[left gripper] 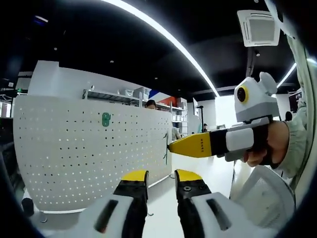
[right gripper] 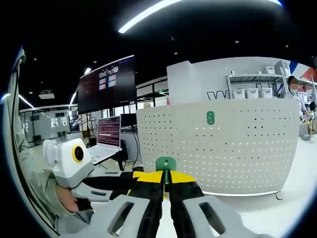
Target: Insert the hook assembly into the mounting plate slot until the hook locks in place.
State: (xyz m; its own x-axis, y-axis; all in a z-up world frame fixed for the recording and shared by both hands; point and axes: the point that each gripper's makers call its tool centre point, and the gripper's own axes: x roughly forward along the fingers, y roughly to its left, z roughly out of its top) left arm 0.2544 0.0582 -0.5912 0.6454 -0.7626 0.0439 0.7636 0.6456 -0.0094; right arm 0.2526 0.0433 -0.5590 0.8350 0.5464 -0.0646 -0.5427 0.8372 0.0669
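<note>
So, quick rundown of what's showing right now:

Left gripper [left gripper: 161,179]: its yellow-tipped jaws are sitting spread apart with a clear gap between them, nothing in between. It's pointing at the white pegboard.

Right gripper [right gripper: 166,179]: its jaws are pressing together on a small green hook piece [right gripper: 165,163], which is poking up just past the yellow tips. In the left gripper view, this same gripper [left gripper: 174,147] is coming in from the right, yellow tip aimed toward the board's right end, with a person's hand [left gripper: 270,144] wrapping around the handle.

Hook piece: pinched in the right gripper, well apart from the board, not touching it.

Pegboard [left gripper: 74,153]: a big white perforated panel standing upright on the floor, looking curved through the fisheye. In the right gripper view, the board [right gripper: 247,148] is taking up the middle and right.

Green plate on the board [left gripper: 106,119]: a small green piece mounted high on the panel, also showing in the right gripper view [right gripper: 210,118] above and to the right of the held hook. Can't tell whether it has a slot from here, too small.

Laptop [right gripper: 106,136]: sitting open on a desk to the left of the board, screen lit.

Shelving [right gripper: 252,89]: standing behind the board, bins on it.

Chair [left gripper: 257,198]: white mesh back, sitting under the person's hand.
</note>
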